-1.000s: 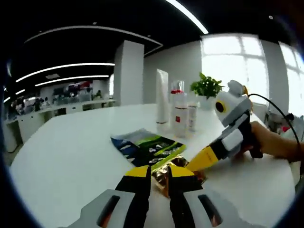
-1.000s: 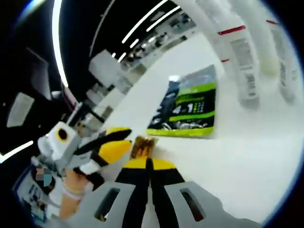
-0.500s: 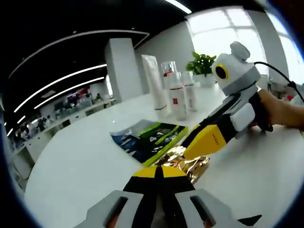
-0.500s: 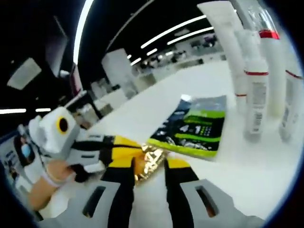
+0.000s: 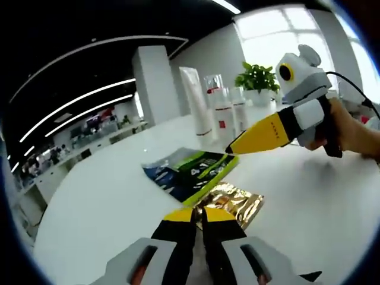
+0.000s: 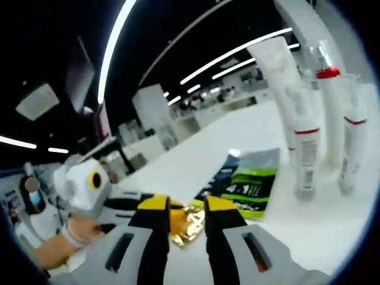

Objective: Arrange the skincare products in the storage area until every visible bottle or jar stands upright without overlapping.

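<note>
A crumpled gold sachet (image 5: 234,202) lies on the white table (image 5: 107,196), just beyond the tips of my left gripper (image 5: 199,217), whose jaws are closed on its near edge. My right gripper (image 5: 228,149) hovers above and behind it, clear of the foil. In the right gripper view, that gripper (image 6: 187,205) stands open, with the gold sachet (image 6: 187,224) seen through the gap and the left gripper (image 6: 133,205) reaching it from the left. A green and blue sachet (image 5: 190,172) lies flat behind. A white tube (image 5: 196,107) and red-banded bottles (image 5: 222,116) stand upright.
A potted plant (image 5: 258,77) stands behind the bottles. A person's hand (image 5: 350,127) holds the right gripper. In the right gripper view the green sachet (image 6: 249,187) lies left of the upright tube (image 6: 279,89) and bottles (image 6: 306,154). Bare table spreads to the left.
My right gripper opened, let go of the gold sachet and rose away from it. My left gripper closed on the sachet's near edge, and the sachet now lies flatter.
</note>
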{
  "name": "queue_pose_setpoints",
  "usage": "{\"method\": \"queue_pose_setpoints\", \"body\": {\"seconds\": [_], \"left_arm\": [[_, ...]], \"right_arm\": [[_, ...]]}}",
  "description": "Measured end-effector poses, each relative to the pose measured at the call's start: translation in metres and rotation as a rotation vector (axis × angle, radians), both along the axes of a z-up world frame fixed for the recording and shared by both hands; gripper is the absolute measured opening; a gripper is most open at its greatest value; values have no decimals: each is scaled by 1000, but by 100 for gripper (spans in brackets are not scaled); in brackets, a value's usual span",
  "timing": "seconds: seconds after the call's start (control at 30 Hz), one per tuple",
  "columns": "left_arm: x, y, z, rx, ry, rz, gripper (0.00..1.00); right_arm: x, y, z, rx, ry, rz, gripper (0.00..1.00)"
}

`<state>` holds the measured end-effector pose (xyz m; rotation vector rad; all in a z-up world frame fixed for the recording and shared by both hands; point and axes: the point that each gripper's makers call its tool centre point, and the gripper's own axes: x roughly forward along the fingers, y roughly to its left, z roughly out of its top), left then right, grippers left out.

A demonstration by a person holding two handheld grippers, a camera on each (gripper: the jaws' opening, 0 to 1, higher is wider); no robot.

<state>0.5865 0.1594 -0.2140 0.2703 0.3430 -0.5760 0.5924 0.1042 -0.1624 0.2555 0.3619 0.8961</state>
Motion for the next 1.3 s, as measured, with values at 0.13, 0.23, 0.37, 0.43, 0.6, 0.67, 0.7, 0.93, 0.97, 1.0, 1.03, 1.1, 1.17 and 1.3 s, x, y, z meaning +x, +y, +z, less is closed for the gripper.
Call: {"method": "queue_pose_setpoints", "body": {"seconds": [0.13,0.23,0.37,0.43,0.6,0.67,0.7,0.93,0.97,1.0,1.03,1.1,1.17,1.3], "left_arm": [[1,-3,1,-58,18,-1,12],[0,-1,1,-61,20,8,12],[-2,-1,1,-65,26,14,12],[-2,1,0,-53,25,24,11],[-2,4,0,-53,34,40,10],[-2,5,0,-48,34,45,10],[-2,5,0,-49,35,47,10],[2,15,8,-86,17,99,14],[2,17,9,-91,13,108,14],[3,19,11,-97,6,118,14],[3,20,12,-105,0,125,14],[2,20,15,-124,-5,123,14],[2,17,15,-138,2,110,14],[1,11,8,-114,30,86,14]], "right_arm": [[3,-4,5,9,-18,-12,18],[3,-9,11,49,-22,-26,18],[5,-13,15,98,-3,-34,17],[8,-15,16,107,1,-38,16],[5,-14,13,103,13,-34,15],[2,-11,11,93,22,-22,15],[2,-10,9,86,26,-16,15],[-10,-4,-29,-156,97,29,0],[-10,-2,-32,-181,99,38,0],[-12,2,-34,-199,93,47,0],[-13,3,-35,-206,89,53,0],[-16,6,-37,-226,80,60,0],[-13,6,-41,-264,64,63,0],[-11,7,-46,-318,24,60,0]]}}
